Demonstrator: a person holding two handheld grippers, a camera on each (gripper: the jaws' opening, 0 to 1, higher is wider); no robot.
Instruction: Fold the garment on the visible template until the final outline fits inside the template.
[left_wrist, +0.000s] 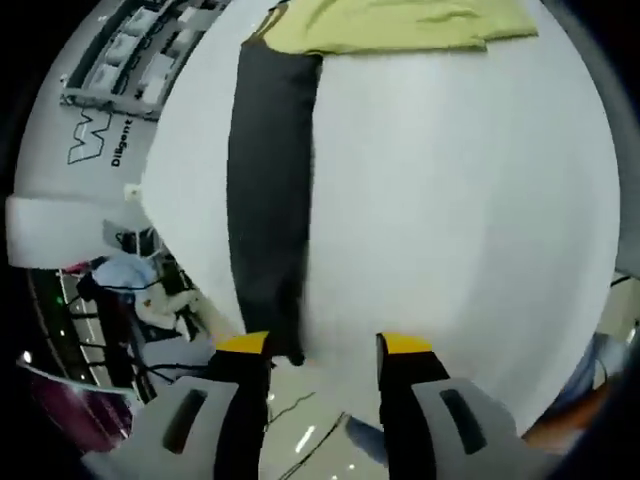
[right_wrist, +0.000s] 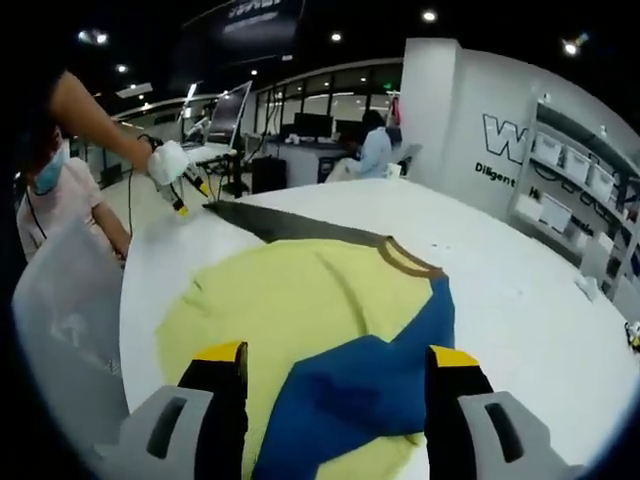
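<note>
The garment (right_wrist: 300, 330), a yellow top with a brown-trimmed neckline, lies spread flat on the white round surface (right_wrist: 500, 290); a blue part of it is folded over the yellow body and sits between the two jaws in the right gripper view. In that view the right tongs (right_wrist: 338, 372) hang just above the near edge of the garment with jaws spread wide, nothing between them. A dark strip, the template (right_wrist: 285, 224), runs out from under the far side of the garment near the collar toward the far rim of the surface. At that far rim the left tongs (right_wrist: 182, 193) show, held in a person's hand with the arm reaching in from the upper left; their tips are near the end of the dark strip, and whether they touch it cannot be told. In the left gripper view the left tongs (left_wrist: 325, 352) are spread apart and empty at the surface edge, the one jaw just beside the near end of the template (left_wrist: 270, 190), which extends away to the garment (left_wrist: 390, 25) at the far side. The rest of the surface (left_wrist: 470, 200) between is bare white cloth. No containers are visible on the surface. Beyond it, a person sits at a desk with monitors, and a white wall bears dark lettering.
</note>
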